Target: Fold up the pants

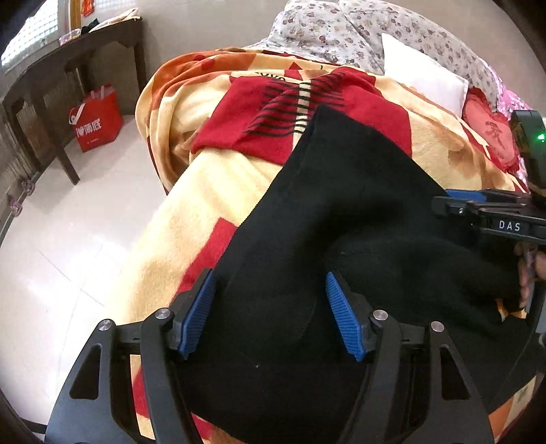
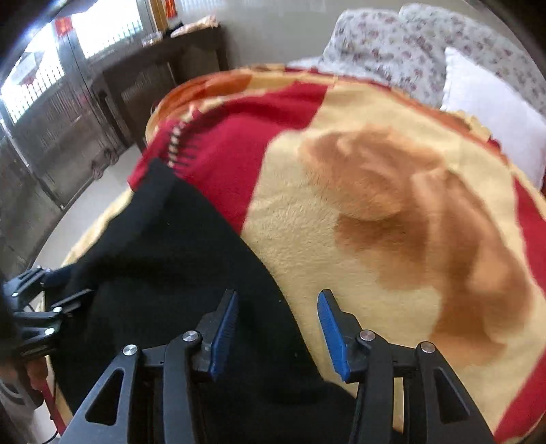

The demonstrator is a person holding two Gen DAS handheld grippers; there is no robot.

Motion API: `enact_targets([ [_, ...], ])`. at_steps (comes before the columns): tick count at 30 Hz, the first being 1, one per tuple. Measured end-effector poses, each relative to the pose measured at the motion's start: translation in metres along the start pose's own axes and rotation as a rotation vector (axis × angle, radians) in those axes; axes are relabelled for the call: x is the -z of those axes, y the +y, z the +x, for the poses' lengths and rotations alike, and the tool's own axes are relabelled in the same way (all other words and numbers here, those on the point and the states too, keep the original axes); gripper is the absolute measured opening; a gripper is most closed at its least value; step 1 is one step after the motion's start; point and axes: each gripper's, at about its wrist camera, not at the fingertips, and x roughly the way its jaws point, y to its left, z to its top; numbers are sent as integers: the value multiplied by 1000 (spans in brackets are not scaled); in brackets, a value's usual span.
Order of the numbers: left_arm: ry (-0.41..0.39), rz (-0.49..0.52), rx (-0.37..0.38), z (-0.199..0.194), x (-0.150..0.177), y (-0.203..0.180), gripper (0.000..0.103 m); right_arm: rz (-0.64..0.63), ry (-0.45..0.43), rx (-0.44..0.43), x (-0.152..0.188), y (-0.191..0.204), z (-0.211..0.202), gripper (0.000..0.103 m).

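Black pants [image 1: 341, 211] lie on a yellow, red and orange blanket [image 1: 204, 211] on a bed, one leg stretching away toward a red patch with black fringe. My left gripper [image 1: 269, 307] is open, its blue pads either side of the near part of the pants. My right gripper [image 2: 276, 328] is open over the right edge of the pants [image 2: 163, 273], with blanket [image 2: 375, 222] under its right pad. The right gripper also shows at the right edge of the left wrist view [image 1: 443, 201]; the left gripper shows at the left edge of the right wrist view [image 2: 47, 297].
A dark wooden table [image 1: 68, 61] and a red shopping bag [image 1: 95, 119] stand on the pale tiled floor left of the bed. A floral quilt [image 1: 358, 27] and a white pillow [image 1: 423, 75] lie at the bed's far end. A red cushion [image 1: 488, 136] is at the right.
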Motion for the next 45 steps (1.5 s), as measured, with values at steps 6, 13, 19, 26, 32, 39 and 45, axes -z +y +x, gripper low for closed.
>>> enact_targets([
  [6,-20,-11,-17,-16,-2,5,69,-4,-58,-96,6,8,3,9],
  [13,-198,-67,-162,-93,-3,59,69,-102,-237,-120,28,74,-97,9],
  [19,-269,-93,-214,-132,3,82,69,-110,-218,-226,86,154,-103,9],
  [26,-215,-67,-90,-119,16,52,69,-29,-71,-243,126,178,-51,17],
  [32,-140,-4,60,-95,20,1,69,185,-229,-112,141,85,-133,49],
  [39,-15,75,324,-58,9,-89,69,466,-232,67,146,-49,-143,49],
  [45,107,178,391,-24,-9,-171,69,589,-256,37,145,-106,-139,49],
])
